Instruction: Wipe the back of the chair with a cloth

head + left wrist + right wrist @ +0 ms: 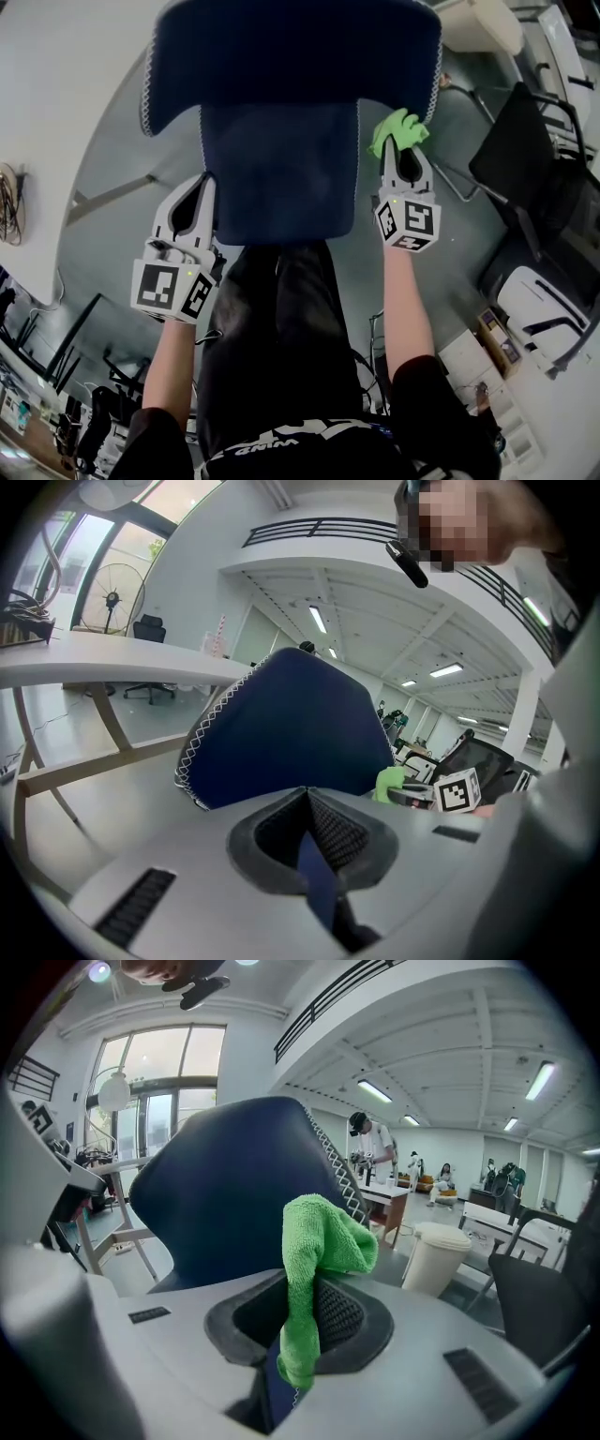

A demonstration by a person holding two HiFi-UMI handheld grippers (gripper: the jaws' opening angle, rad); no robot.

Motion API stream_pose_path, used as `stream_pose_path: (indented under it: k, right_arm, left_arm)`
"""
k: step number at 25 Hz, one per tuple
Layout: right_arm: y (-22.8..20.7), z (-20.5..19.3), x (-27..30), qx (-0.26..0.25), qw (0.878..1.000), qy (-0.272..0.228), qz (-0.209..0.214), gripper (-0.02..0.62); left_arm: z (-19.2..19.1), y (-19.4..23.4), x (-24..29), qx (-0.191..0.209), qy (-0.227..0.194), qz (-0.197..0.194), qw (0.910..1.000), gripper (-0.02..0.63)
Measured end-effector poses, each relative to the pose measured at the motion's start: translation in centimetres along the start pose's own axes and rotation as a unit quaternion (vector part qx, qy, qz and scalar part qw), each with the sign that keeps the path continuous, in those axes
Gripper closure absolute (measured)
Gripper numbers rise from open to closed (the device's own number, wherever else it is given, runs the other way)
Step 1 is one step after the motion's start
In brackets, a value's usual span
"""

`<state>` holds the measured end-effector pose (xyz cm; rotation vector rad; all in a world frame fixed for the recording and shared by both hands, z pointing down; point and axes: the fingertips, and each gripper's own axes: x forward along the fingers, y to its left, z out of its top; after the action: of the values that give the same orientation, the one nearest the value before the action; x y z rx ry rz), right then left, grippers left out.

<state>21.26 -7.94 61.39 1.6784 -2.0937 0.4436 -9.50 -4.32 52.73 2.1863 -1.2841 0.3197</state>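
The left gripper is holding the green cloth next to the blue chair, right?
Not quite. The right gripper holds the green cloth next to the blue chair; the right gripper view shows its jaws shut on it. The left gripper pinches only a dark blue strip in its jaws, seemingly the chair's edge.

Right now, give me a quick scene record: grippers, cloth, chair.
left gripper: jaws together, no cloth, by the left edge of the chair back
right gripper: shut on cloth
cloth: green, bunched above the jaws, on the chair's right side
chair back: navy, white stitching along the edge
cloth touching chair: cannot tell
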Motion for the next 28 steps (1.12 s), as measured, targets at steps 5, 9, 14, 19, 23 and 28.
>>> stream_pose_path:
  k: [5,9,14,19,23,28]
  right_arm:
    - [1.3,-1.9,3.2,-0.001,1.000,0.016,0.012,0.540]
    - [2.9,-2.5,5.8,-0.008,0.999,0.026,0.034,0.540]
    - [5.5,-3.6,8.4,-0.009,0.997,0.038,0.061,0.540]
    - [8.7,-4.4,10.9,0.004,0.996,0.050,0.077,0.540]
    - [12.3,-4.4,12.3,0.008,0.993,0.053,0.102,0.540]
    - [17.9,-4.3,13.3,0.005,0.988,0.056,0.147,0.540]
  left_arm:
    - [-0.3,0.9,-0.5,-0.006,0.001,0.013,0.9999,0.611]
    - [-0.3,1.8,-0.5,-0.011,0.000,0.023,0.9997,0.609]
    - [-0.7,2.9,-0.9,-0.021,-0.001,0.040,0.9990,0.611]
    - [-0.8,3.8,-1.5,-0.028,-0.002,0.054,0.9982,0.609]
    - [-1.1,5.1,-2.2,-0.035,-0.004,0.068,0.9971,0.611]
    - [-1.5,6.7,-3.0,-0.044,-0.007,0.083,0.9956,0.611]
